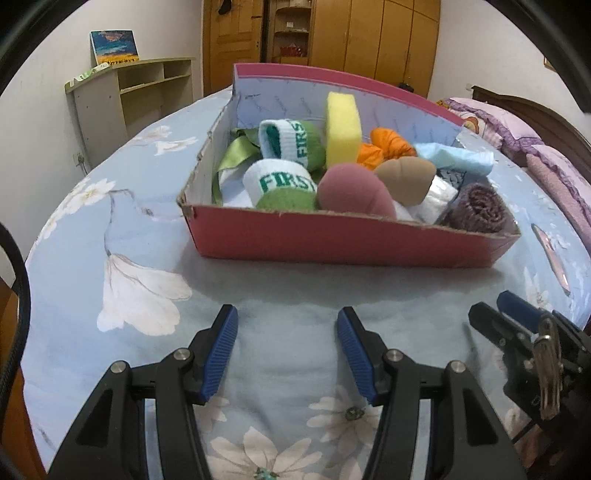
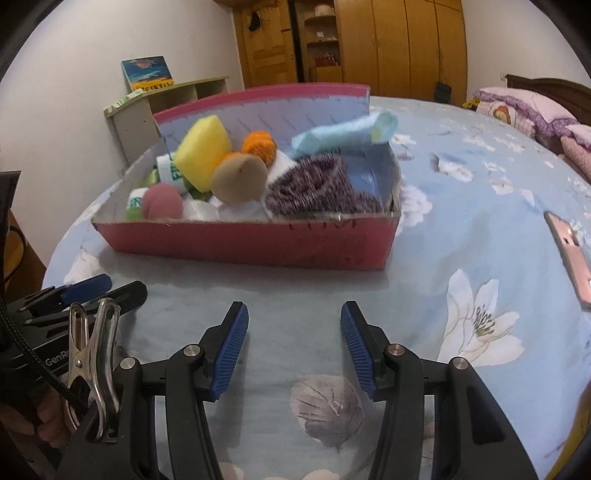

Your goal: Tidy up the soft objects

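A red cardboard box stands on the flowered bedspread and holds several soft things: a yellow sponge, rolled "FIRST" socks, a pink pad, a tan pad, orange cloth, a light blue cloth and a purple knit roll. My left gripper is open and empty in front of the box. My right gripper is open and empty beside it; it also shows in the left wrist view.
A pink phone lies on the bed right of the box. Pillows sit at the bed's far right. A low shelf stands against the wall at left, wooden wardrobes behind.
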`<state>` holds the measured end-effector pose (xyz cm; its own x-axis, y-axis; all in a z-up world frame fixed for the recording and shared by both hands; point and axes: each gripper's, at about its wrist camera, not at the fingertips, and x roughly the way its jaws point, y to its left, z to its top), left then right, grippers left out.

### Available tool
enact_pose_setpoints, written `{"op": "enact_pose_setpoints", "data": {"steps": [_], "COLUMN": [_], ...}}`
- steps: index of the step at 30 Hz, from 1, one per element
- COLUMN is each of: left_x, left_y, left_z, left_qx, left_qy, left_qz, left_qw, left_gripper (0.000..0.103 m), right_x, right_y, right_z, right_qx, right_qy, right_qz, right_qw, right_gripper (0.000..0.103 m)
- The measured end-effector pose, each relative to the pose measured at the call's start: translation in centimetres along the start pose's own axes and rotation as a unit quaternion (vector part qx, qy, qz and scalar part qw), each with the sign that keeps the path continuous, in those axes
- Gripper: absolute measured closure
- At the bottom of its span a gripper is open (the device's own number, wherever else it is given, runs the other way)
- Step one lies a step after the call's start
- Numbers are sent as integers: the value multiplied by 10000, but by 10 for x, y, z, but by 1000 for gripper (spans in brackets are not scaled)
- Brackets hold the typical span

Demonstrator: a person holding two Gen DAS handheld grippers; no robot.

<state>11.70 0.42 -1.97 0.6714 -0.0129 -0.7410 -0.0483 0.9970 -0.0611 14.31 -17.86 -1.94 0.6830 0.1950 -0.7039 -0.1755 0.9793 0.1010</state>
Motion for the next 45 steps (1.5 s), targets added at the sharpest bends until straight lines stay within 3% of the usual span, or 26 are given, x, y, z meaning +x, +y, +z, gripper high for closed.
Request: {"op": "enact_pose_setpoints", "data": {"steps": [45], "left_x": [4], "left_y": [-4], "left_z": [-10], "left_qx": [62], "left_qy": [-110], "left_qz": [5], "left_qw": [9999], "left_gripper": [39], "right_x": [9], "right_y": [2], "right_z": [-13], "right_qx": [-26], "right_qy": [-86], "right_qz": [-97], "right_qw": [9999], "right_gripper": [48]}}
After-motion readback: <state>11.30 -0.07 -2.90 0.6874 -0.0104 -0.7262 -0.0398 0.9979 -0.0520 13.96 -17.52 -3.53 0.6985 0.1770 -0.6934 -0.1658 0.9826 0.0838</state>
